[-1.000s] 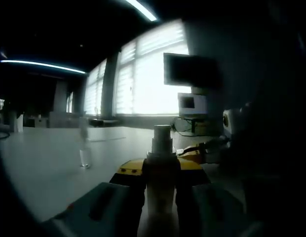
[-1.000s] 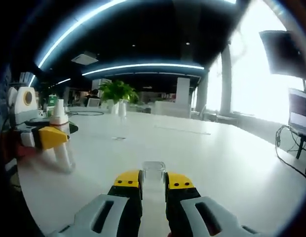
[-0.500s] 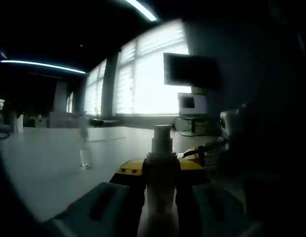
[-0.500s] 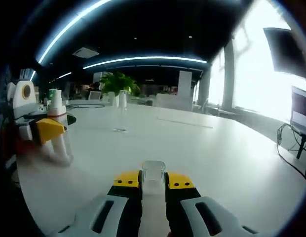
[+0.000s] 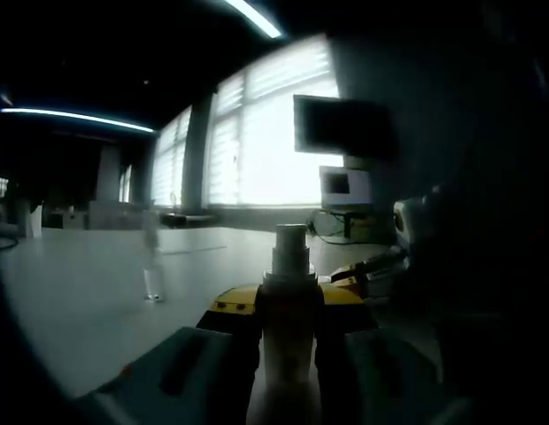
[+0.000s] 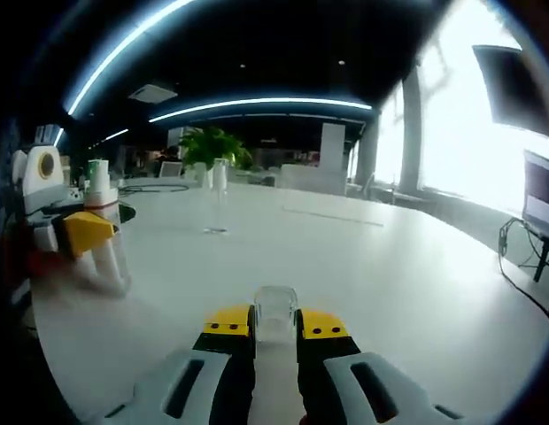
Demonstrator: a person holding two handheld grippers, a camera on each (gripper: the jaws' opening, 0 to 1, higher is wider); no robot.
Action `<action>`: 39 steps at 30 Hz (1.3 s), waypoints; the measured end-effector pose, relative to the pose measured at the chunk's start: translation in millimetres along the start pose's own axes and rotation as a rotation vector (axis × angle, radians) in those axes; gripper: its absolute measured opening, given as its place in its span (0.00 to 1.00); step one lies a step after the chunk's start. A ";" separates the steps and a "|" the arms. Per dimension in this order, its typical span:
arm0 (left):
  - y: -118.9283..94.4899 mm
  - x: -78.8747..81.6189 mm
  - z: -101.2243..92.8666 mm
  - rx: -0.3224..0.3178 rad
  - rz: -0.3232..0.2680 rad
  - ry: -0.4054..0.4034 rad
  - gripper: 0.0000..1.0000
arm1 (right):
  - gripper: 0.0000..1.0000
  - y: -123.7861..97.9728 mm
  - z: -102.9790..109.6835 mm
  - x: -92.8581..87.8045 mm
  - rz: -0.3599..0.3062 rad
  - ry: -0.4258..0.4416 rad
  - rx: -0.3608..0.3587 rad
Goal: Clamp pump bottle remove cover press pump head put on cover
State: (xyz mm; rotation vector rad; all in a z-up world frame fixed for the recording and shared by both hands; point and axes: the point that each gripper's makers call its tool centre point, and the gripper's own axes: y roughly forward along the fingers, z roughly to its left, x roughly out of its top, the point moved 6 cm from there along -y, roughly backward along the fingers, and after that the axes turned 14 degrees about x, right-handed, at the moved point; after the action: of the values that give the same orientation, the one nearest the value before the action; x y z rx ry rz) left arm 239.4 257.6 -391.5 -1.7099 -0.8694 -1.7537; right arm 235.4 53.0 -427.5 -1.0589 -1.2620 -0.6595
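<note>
While the left gripper (image 5: 290, 323) clamps the pale plastic pump bottle (image 5: 289, 345), its bare pump head (image 5: 290, 246) stands exposed.
Right gripper (image 6: 275, 332) is closed on the clear plastic cover (image 6: 275, 312), held over the white table (image 6: 390, 274), probably freeing the head for pressing.

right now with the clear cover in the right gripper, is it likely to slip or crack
The clear cover looks like smooth, thin plastic, so it may slip. The right gripper pinches it by the sides, so a hard squeeze might deform it. It probably weighs very little.
</note>
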 end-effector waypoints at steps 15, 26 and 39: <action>-0.1 0.0 0.1 -0.002 -0.001 0.002 0.14 | 0.17 -0.2 0.5 -1.0 0.007 0.001 0.004; -0.3 -0.1 -0.1 -0.002 -0.002 0.002 0.14 | 0.22 -0.8 -0.7 -0.6 0.001 0.006 0.004; -0.3 -0.4 -0.8 0.000 0.000 -0.002 0.14 | 0.26 -1.6 1.9 1.2 -0.026 -0.025 0.028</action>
State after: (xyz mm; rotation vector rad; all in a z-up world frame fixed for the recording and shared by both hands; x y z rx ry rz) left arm 238.6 257.1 -391.9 -1.7122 -0.8704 -1.7516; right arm 233.5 54.3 -426.0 -1.0319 -1.3046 -0.6485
